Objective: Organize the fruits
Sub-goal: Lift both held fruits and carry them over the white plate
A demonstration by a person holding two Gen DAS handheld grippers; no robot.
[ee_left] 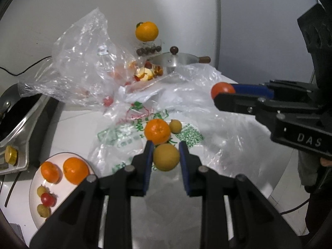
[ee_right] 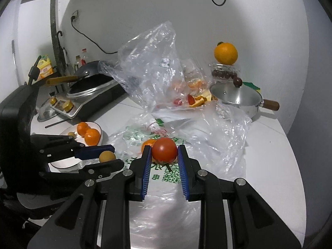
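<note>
Crinkled glossy plastic bags [ee_right: 149,62], shiny metal pot [ee_right: 238,97] with seemingly wooden handle [ee_right: 270,104].

Oranges, five in sight: two on the white plate [ee_left: 33,188] at 8 o'clock in the left wrist view, one on the printed plastic bag [ee_left: 132,132] at the centre, one large orange [ee_left: 147,31] perched on a clear box at 12 o'clock, and peel or pieces in the crumpled clear bag [ee_left: 83,62], too blurred to count.

Small yellow-brown fruits, four: two on the plate, one beside the centre orange [ee_left: 157,132], one yellow-brown fruit [ee_left: 166,157] between the left gripper [ee_left: 166,151] pads.

Red tomatoes: one small on the plate, one tomato [ee_right: 164,150] in the right gripper [ee_right: 164,153].

Plastic bags, two. Pans, two.
</note>
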